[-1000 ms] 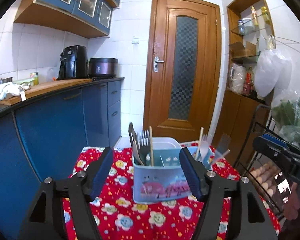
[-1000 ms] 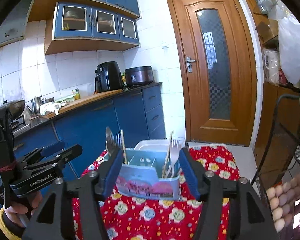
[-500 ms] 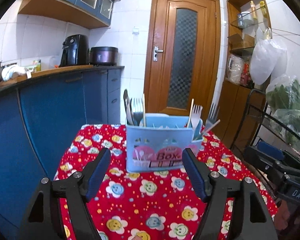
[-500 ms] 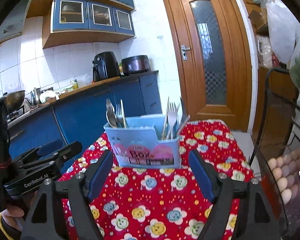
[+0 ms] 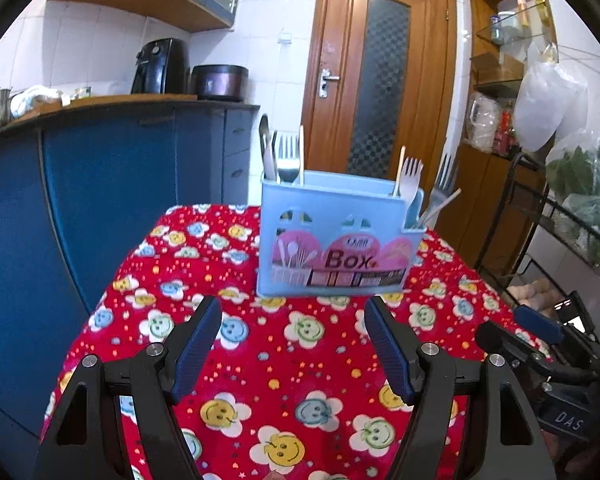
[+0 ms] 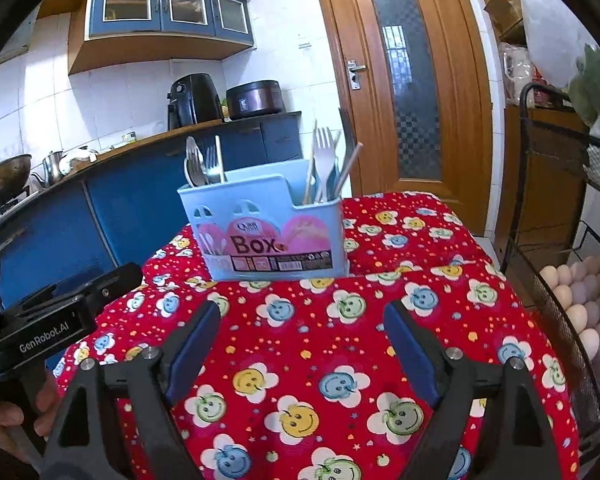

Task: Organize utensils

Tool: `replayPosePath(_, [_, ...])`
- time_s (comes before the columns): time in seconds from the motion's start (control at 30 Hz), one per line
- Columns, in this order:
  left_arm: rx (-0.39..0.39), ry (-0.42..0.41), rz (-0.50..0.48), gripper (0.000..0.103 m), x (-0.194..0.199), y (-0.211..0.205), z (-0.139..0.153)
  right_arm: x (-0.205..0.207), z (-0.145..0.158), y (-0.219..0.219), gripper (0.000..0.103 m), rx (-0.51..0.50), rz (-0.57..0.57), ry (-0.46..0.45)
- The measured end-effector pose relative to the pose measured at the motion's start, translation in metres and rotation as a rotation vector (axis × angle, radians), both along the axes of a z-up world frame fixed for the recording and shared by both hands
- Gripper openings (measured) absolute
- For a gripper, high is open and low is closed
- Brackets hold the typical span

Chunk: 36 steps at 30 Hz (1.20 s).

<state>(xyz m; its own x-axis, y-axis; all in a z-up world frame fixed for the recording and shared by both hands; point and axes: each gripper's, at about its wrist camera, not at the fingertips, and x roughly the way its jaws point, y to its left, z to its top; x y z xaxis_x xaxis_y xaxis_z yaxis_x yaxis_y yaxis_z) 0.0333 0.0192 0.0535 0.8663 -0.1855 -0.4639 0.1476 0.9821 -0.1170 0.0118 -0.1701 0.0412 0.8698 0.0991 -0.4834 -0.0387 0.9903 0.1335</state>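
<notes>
Both grippers now sit lower than a second ago, so the utensil box (image 5: 338, 240) rises higher in each view, beyond the fingertips.

It stands upright on the red flowered tablecloth (image 5: 260, 360), long side across, straight ahead of the left gripper (image 5: 293, 344) and a little left of the right gripper (image 6: 302, 346); I cannot say which is nearer. Forks and spoons (image 6: 200, 166) stand at both ends. Left jaws are spread and empty; right jaws have just been opening, nothing between them. Compartments inside the box are hidden.
</notes>
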Motion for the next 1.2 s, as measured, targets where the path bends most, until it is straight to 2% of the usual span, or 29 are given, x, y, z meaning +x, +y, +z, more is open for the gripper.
replayPosePath(0.37, [0.030, 0.015, 0.006, 0.075, 0.001, -0.006, -0.030, 0.005, -0.020, 0.000, 0.086, -0.032, -0.030, 0.029])
replayPosePath(1.2, [0.031, 0.040, 0.027, 0.075, 0.004, -0.007, -0.037, 0.008, -0.026, 0.001, 0.086, -0.039, -0.034, 0.045])
